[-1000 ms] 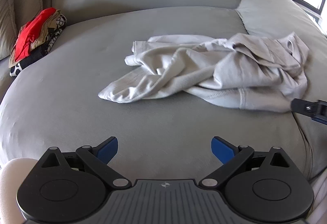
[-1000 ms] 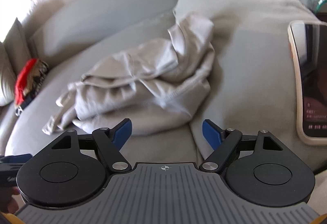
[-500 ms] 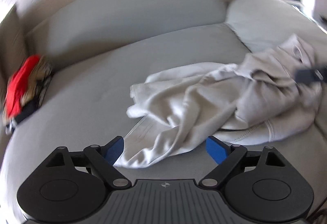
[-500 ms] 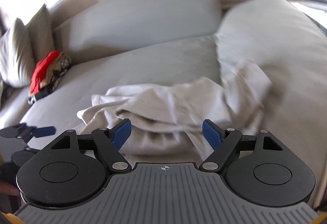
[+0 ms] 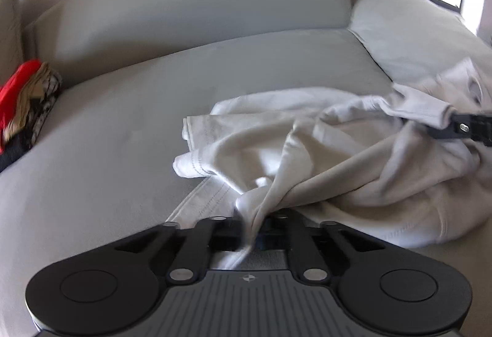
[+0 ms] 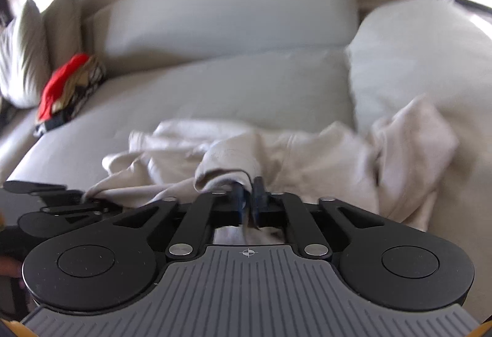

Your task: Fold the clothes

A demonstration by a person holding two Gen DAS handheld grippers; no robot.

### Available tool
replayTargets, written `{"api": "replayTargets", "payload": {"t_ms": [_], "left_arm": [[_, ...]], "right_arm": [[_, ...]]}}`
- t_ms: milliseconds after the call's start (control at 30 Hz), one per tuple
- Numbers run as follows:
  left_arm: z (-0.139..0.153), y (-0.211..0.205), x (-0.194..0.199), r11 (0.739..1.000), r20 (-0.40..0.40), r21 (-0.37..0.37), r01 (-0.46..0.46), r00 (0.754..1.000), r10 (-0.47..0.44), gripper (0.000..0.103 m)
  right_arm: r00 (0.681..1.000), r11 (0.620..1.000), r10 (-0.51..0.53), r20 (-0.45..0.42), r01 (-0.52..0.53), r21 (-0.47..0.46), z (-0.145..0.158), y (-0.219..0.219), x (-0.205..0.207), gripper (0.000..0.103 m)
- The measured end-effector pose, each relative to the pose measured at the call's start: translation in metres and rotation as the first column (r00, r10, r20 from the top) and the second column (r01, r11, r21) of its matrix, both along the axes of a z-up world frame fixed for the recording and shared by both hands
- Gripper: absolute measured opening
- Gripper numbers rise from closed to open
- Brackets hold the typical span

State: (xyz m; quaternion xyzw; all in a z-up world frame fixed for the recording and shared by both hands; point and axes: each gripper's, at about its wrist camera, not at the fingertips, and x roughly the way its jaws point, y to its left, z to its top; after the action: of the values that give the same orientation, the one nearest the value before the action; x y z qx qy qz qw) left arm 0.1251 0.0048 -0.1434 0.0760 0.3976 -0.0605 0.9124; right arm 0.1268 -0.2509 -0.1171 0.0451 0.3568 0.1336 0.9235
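Gripping the pale garment (image 5: 323, 152) with both, your left gripper (image 5: 250, 224) and right gripper (image 6: 248, 198) stay clamped; only your right view shows cushions (image 6: 37, 44).

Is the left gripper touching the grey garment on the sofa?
Touching. In the left wrist view the left gripper is closed on a bunched fold of the grey garment, with cloth running down between its fingers.

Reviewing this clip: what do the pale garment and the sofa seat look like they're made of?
Garment: soft matte knit, probably cotton jersey; it drapes in loose folds and shows stitched hems. Sofa seat: smooth grey upholstery with a slight sheen, possibly microfibre or faux suede; blur hides any weave.
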Motion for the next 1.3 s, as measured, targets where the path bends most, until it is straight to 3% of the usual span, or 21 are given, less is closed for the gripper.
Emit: {"api": "replayTargets", "payload": {"t_ms": [233,367,433,467,533,567,600,633,767,833,867,933,1033,1200,1300], "left_arm": [[0.067,0.020,-0.017,0.993,0.217,-0.082,-0.084,0.971,0.100,0.005],[0.122,0.026,-0.031,0.986,0.348,-0.129,-0.107,0.926,0.145,0.005],[0.148,0.032,-0.037,0.977,0.394,-0.163,-0.137,0.899,0.192,0.005],[0.157,0.036,-0.040,0.971,0.406,-0.189,-0.149,0.888,0.215,0.005],[0.173,0.045,-0.048,0.958,0.421,-0.230,-0.173,0.869,0.259,0.005],[0.180,0.049,-0.051,0.953,0.429,-0.240,-0.185,0.861,0.275,0.005],[0.184,0.053,-0.053,0.953,0.440,-0.229,-0.197,0.853,0.282,0.005],[0.187,0.056,-0.053,0.954,0.445,-0.218,-0.208,0.848,0.287,0.005],[0.193,0.070,-0.039,0.958,0.419,-0.172,-0.228,0.864,0.280,0.004],[0.193,0.069,-0.033,0.972,0.369,-0.135,-0.191,0.901,0.228,0.006],[0.190,0.065,-0.032,0.978,0.326,-0.103,-0.182,0.923,0.206,0.014],[0.178,0.054,-0.035,0.983,0.239,-0.045,-0.175,0.954,0.181,0.044],[0.153,0.041,-0.054,0.992,0.169,-0.017,-0.128,0.977,0.129,0.061],[0.109,0.026,-0.088,0.994,0.049,-0.069,-0.081,0.995,0.085,0.063],[0.096,0.019,-0.098,0.989,0.018,-0.115,-0.095,0.995,0.098,0.063]], "right_arm": [[0.974,0.983,-0.164,0.154,0.149,0.105,0.069,-0.037,-0.018,0.003],[0.967,0.965,-0.166,0.194,0.119,0.234,0.121,-0.062,-0.029,0.004],[0.974,0.940,-0.157,0.166,0.096,0.329,0.142,-0.075,-0.035,0.005],[0.981,0.925,-0.139,0.135,0.080,0.370,0.145,-0.081,-0.036,0.008],[0.990,0.908,-0.111,0.089,0.065,0.414,0.149,-0.088,-0.041,0.027],[0.991,0.914,-0.113,0.076,0.074,0.400,0.148,-0.088,-0.047,0.043],[0.992,0.920,-0.113,0.062,0.081,0.383,0.145,-0.086,-0.053,0.050],[0.994,0.929,-0.106,0.042,0.083,0.361,0.137,-0.083,-0.059,0.051],[0.996,0.958,-0.082,-0.041,0.090,0.271,0.105,-0.071,-0.085,0.051],[0.994,0.967,-0.078,-0.074,0.093,0.236,0.084,-0.063,-0.106,0.051],[0.993,0.971,-0.080,-0.082,0.097,0.218,0.075,-0.061,-0.117,0.051],[0.992,0.975,-0.089,-0.093,0.106,0.194,0.060,-0.061,-0.138,0.052],[0.988,0.974,-0.097,-0.119,0.119,0.193,0.042,-0.060,-0.155,0.055],[0.986,0.973,-0.080,-0.143,0.109,0.205,0.015,-0.057,-0.147,0.056],[0.987,0.973,-0.092,-0.128,0.117,0.201,0.006,-0.054,-0.139,0.056]]}}
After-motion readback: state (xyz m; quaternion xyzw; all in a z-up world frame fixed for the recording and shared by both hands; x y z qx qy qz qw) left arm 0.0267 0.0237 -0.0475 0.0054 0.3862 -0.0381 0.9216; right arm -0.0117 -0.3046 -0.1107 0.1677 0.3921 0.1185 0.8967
